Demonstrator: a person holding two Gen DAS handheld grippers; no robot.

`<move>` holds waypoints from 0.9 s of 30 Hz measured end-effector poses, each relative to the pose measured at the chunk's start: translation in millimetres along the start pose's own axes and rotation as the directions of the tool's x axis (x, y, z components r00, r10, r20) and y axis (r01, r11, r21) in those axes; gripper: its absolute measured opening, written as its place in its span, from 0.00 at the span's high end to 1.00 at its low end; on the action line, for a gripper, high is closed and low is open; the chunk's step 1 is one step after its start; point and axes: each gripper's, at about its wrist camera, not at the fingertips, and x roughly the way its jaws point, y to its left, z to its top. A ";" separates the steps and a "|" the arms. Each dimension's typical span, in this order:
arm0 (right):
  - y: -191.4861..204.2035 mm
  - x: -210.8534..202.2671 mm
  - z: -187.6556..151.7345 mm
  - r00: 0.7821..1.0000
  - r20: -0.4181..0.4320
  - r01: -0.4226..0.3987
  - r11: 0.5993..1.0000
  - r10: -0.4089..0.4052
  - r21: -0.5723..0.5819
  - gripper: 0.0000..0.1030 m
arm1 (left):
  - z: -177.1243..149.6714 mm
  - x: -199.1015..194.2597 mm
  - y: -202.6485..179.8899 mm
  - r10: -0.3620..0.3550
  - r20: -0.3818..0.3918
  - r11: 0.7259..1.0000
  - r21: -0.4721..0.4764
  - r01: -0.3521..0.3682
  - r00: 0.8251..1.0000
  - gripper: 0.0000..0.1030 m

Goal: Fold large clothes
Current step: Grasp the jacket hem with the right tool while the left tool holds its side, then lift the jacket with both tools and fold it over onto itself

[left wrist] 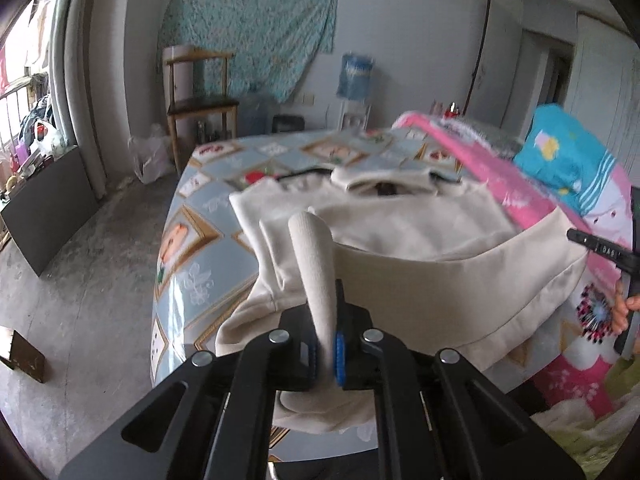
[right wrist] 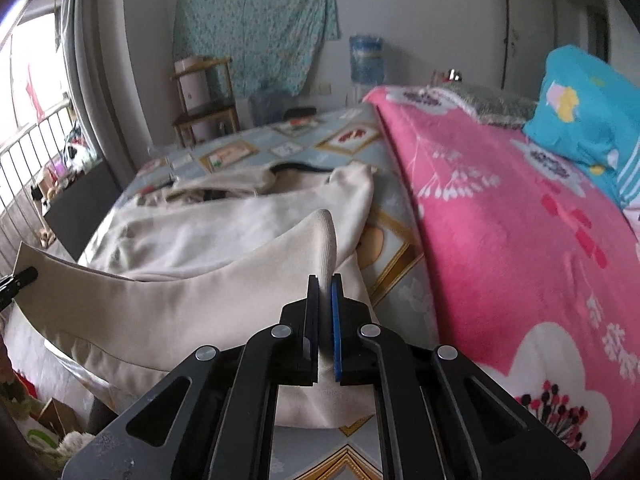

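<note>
A large cream sweatshirt (left wrist: 400, 232) lies on the bed, collar toward the far end. My left gripper (left wrist: 326, 316) is shut on the left corner of its bottom hem, and a fold of cream cloth sticks up between the jaws. My right gripper (right wrist: 325, 280) is shut on the hem's right corner in the same way. The hem (right wrist: 180, 304) hangs lifted and stretched between the two grippers above the rest of the sweatshirt (right wrist: 192, 232). The right gripper's tip (left wrist: 600, 246) shows at the right edge of the left wrist view, and the left gripper's tip (right wrist: 18, 280) at the left edge of the right wrist view.
The bed has a blue patterned sheet (left wrist: 200, 256). A pink blanket (right wrist: 500, 220) and a turquoise pillow (right wrist: 584, 116) lie along its right side. A wooden chair (left wrist: 200, 96), a water dispenser (left wrist: 354, 80) and a dark board (left wrist: 48, 208) stand on the floor beyond and left.
</note>
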 end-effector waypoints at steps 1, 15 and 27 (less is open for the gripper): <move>0.3 -4.6 1.9 1.000 0.013 -0.001 1.000 0.000 0.003 0.95 | 2.9 -3.5 0.4 -0.010 0.011 1.000 -0.008 0.010 1.000 0.94; -7.7 -6.7 67.5 0.990 0.144 -0.004 1.000 0.004 -0.002 0.95 | 77.4 -4.2 22.8 -0.059 0.110 0.998 -0.026 0.062 0.992 0.94; -20.3 143.6 192.9 0.990 0.122 -0.067 0.998 0.069 -0.022 0.96 | 208.0 147.4 56.1 -0.012 0.062 1.000 -0.001 0.012 0.998 0.94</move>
